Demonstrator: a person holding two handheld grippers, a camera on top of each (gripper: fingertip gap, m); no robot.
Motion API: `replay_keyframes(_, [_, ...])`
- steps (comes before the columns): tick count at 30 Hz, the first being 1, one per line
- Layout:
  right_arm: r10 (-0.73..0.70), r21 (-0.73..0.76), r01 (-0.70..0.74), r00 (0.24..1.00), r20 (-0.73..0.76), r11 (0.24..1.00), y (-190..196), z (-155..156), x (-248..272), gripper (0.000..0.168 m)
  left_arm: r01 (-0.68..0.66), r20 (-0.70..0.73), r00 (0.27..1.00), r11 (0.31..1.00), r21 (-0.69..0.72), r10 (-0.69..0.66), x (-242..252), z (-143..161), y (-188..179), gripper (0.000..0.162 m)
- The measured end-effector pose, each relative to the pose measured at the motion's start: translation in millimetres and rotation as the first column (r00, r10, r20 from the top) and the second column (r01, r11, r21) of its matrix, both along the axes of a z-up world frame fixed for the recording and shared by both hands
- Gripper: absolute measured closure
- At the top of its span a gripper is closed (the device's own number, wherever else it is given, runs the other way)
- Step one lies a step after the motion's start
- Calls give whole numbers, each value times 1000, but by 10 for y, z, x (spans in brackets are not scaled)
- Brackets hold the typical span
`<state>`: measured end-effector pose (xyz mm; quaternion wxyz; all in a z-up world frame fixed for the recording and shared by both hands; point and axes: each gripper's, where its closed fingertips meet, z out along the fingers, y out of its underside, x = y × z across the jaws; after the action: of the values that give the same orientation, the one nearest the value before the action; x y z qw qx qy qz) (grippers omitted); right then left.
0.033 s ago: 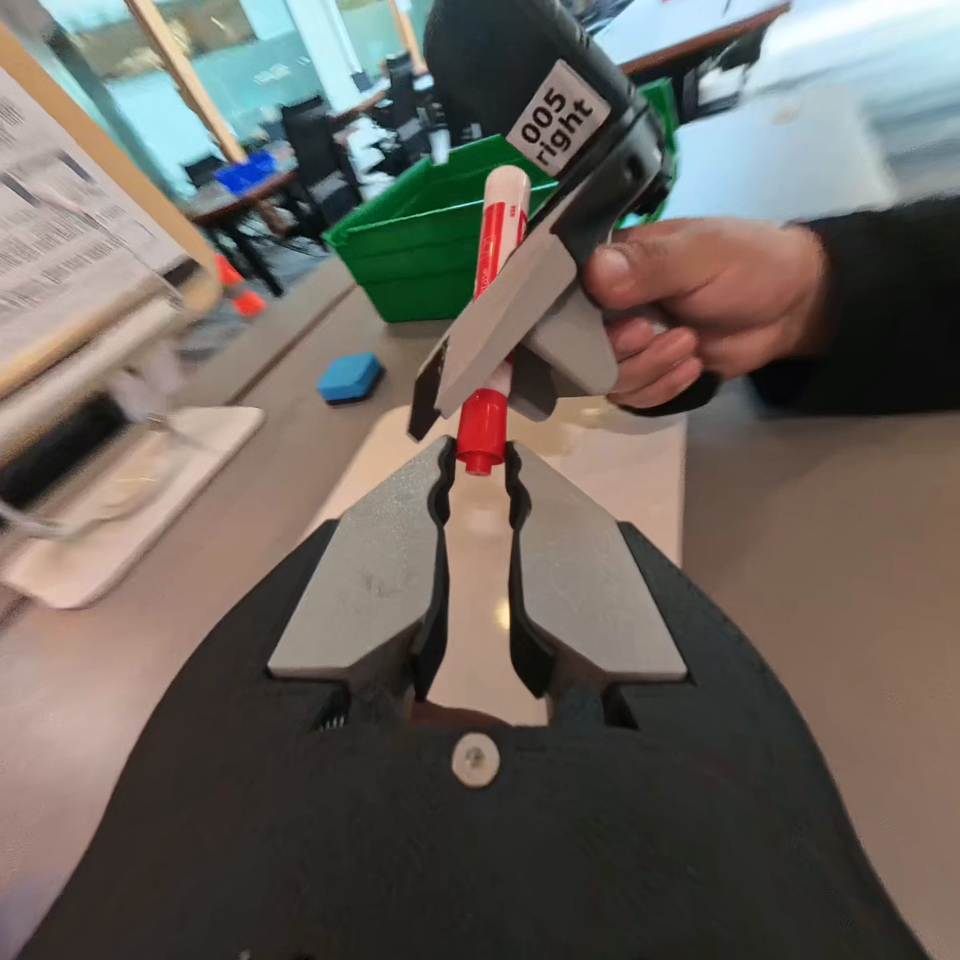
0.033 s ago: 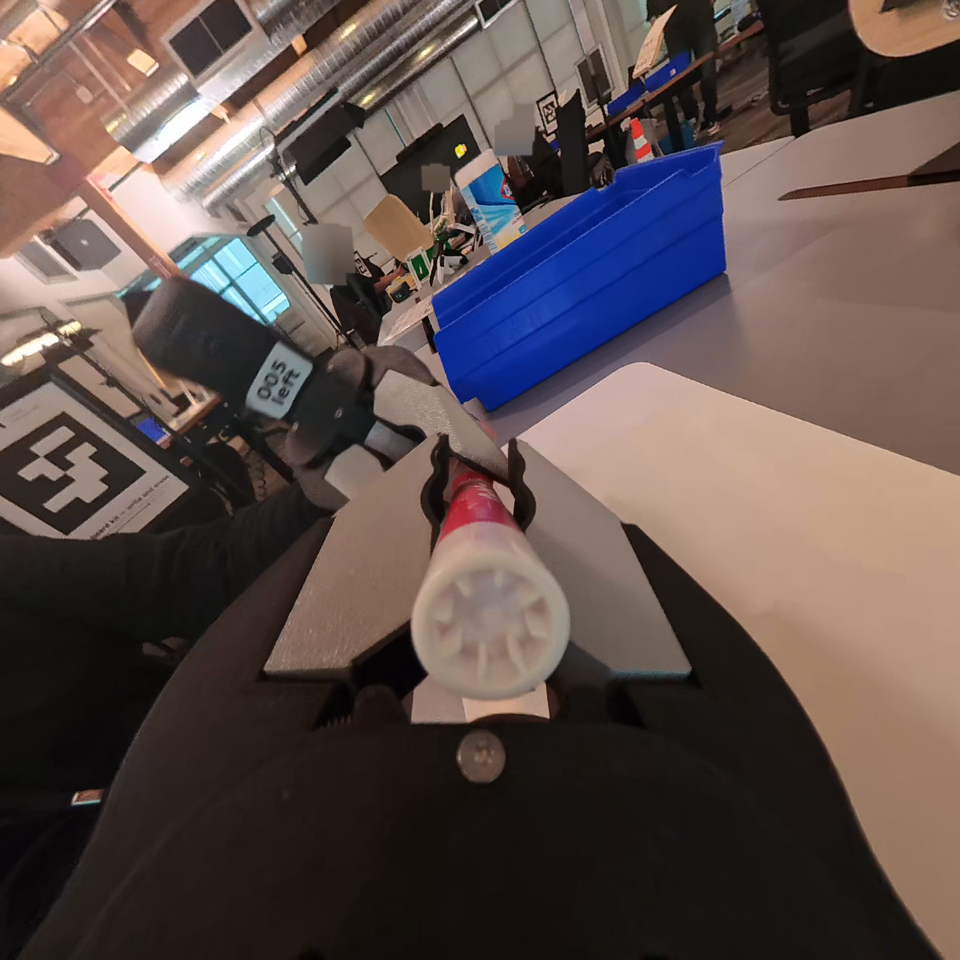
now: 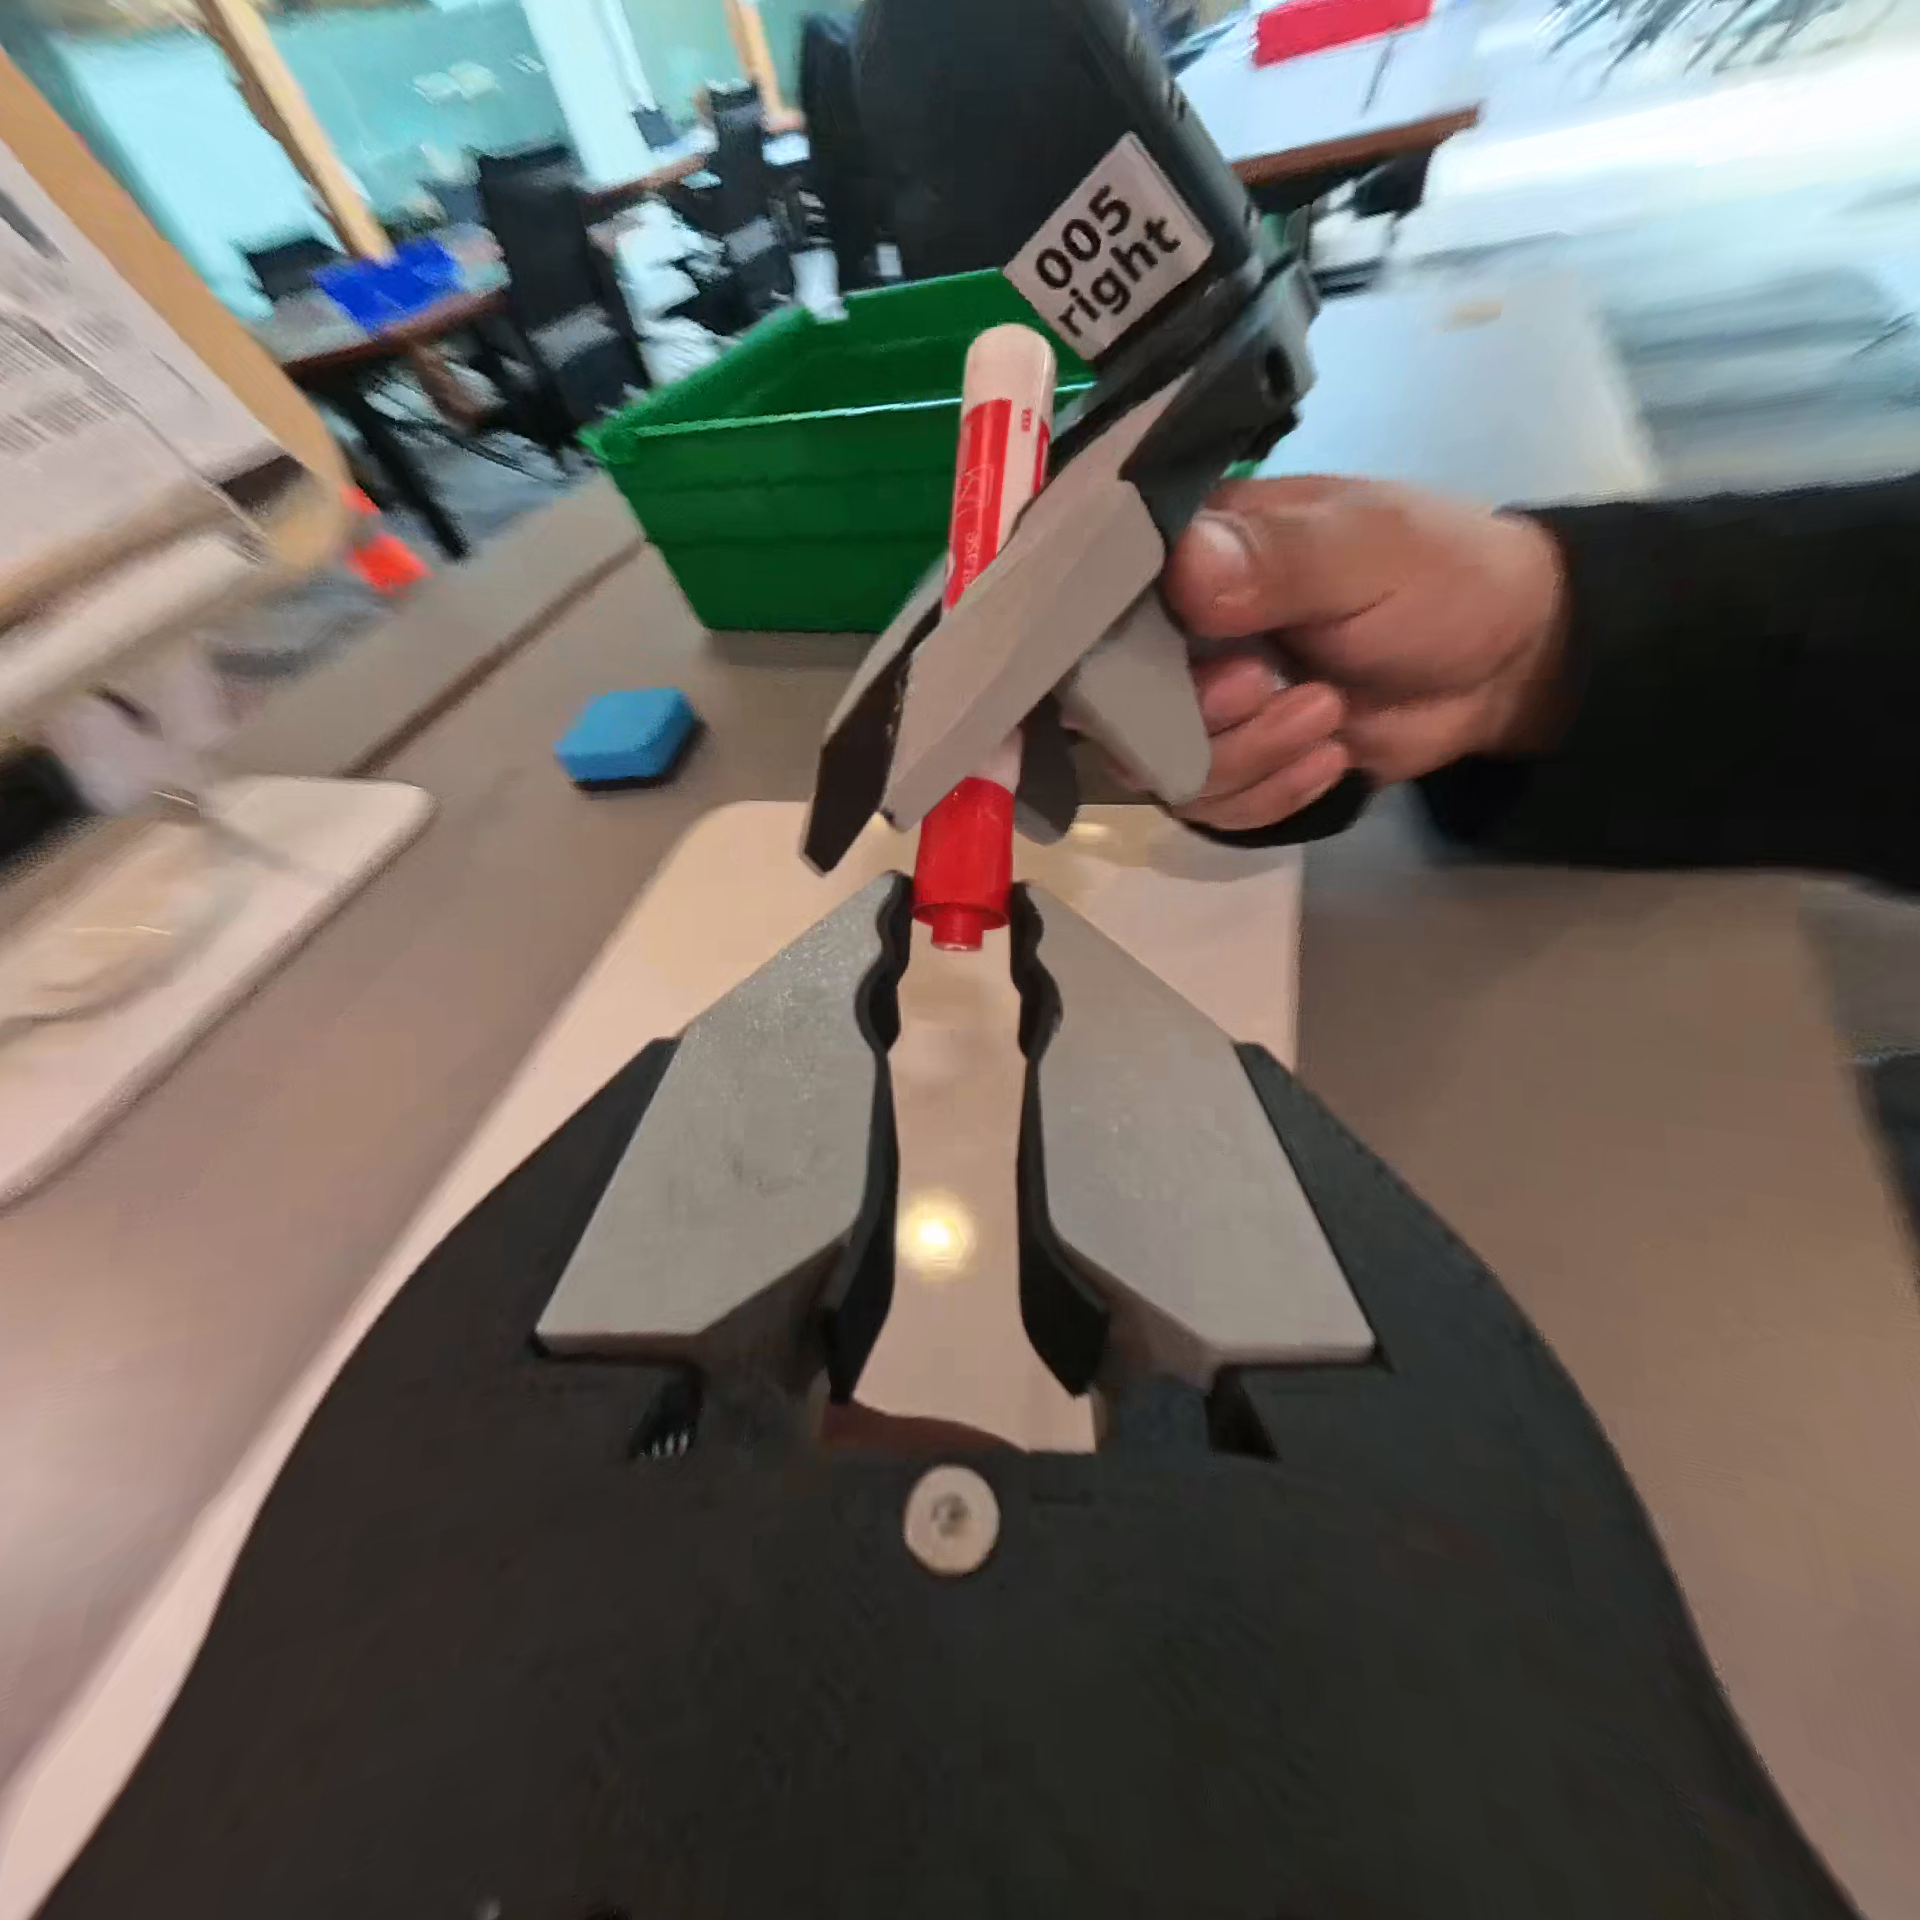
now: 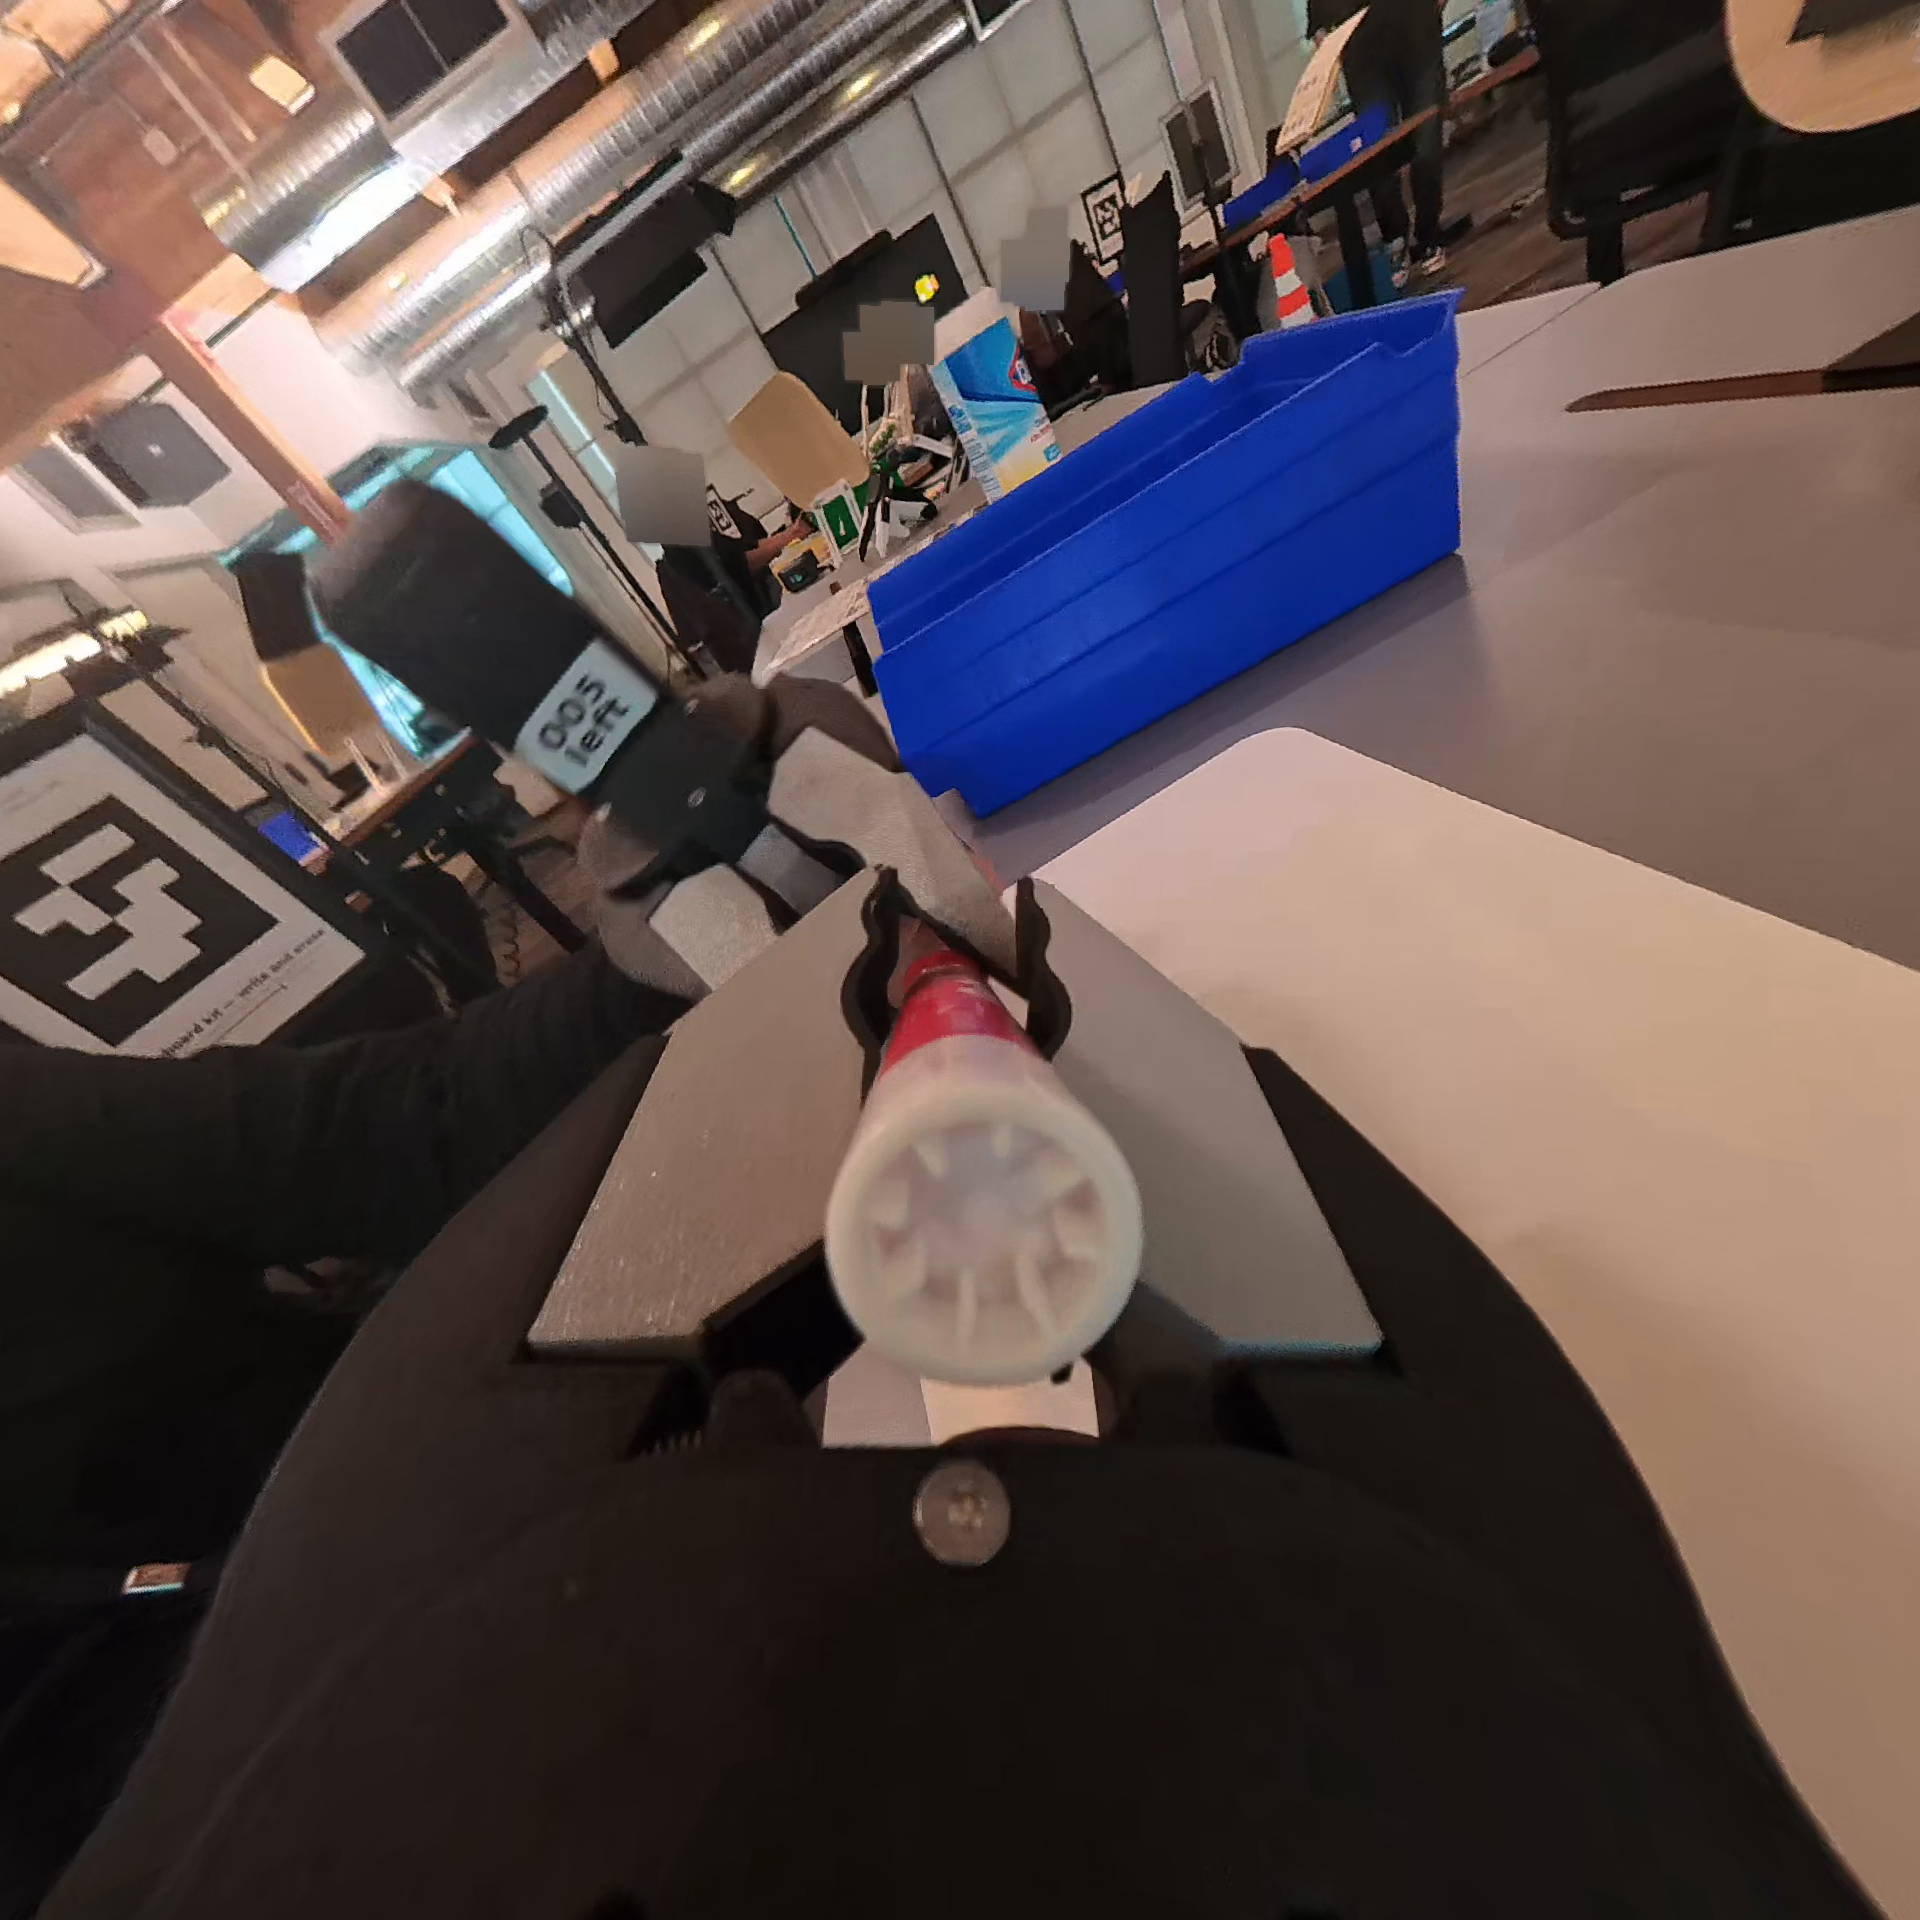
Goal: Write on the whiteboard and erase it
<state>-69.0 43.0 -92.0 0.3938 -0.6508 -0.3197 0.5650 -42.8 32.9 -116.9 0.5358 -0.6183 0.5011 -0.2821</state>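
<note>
My right gripper [image 3: 935,831] is shut on a red-and-white marker [image 3: 987,499] and holds it tilted, cap end down, above the whiteboard [image 3: 1164,935]. In the right wrist view the marker's white back end [image 4: 982,1226] points at the camera between my right gripper's [image 4: 956,925] fingers. My left gripper [image 3: 958,914] has its fingertips closed on either side of the red cap [image 3: 961,852]. It also shows in the right wrist view [image 4: 914,862], just past the marker's tip. A blue eraser [image 3: 627,736] lies on the table beyond the board's far left corner.
A green bin [image 3: 810,499] stands behind the whiteboard. A blue bin [image 4: 1174,582] stands next to the board in the right wrist view. A paper stand with a white base [image 3: 208,914] is at the left. A hand [image 3: 1351,644] holds the right gripper. The tips of both grippers are at nearly the same place. The blue eraser [image 3: 627,736] is about 25 centimetres from both grippers' fingertips.
The red cap sits slightly deeper between my left fingertips. Both grippers otherwise hold nearly the same pose.
</note>
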Motion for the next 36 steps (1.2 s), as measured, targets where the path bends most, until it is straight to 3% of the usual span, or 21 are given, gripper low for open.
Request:
replay_keyframes(3, [57,66,-57,998,-3,996,-146,70,-46,148,206,161,974,915,-347,-158,10,24,-225,146])
replay_keyframes(5, [85,88,-83,996,-25,993,-213,129,-63,148,302,277,943,831,-467,-187,-18,105,-278,146])
replay_keyframes(7, [65,77,-63,998,-15,995,-167,102,-56,147,268,259,951,864,-425,-167,-22,101,-225,146])
replay_keyframes(12, [5,40,-5,1000,-7,999,-43,53,-2,147,66,59,997,987,-143,-58,42,-14,-73,145])
replay_keyframes(16, [-10,-3,10,1000,-26,1000,9,35,16,148,-39,-7,999,998,54,40,75,-29,8,144])
replay_keyframes(21, [-20,43,18,999,42,999,-21,-54,-90,147,-66,-26,997,997,47,67,119,-73,40,145])
replay_keyframes(26, [-43,69,37,996,78,997,-1,-101,-105,148,-52,-52,997,997,-49,49,125,-149,24,146])
replay_keyframes(29, [38,124,-42,999,37,991,-175,27,-139,148,118,69,992,958,-261,-103,163,-56,-221,146])
replay_keyframes(33, [169,168,-162,985,-26,972,-433,183,-185,149,366,281,924,806,-465,-258,97,147,-487,146])
replay_keyframes(35, [174,178,-168,985,-17,970,-456,179,-203,148,383,291,919,785,-487,-267,94,132,-502,146])
replay_keyframes(36, [155,173,-150,988,-14,973,-420,169,-196,148,352,268,930,815,-460,-250,105,114,-460,146])
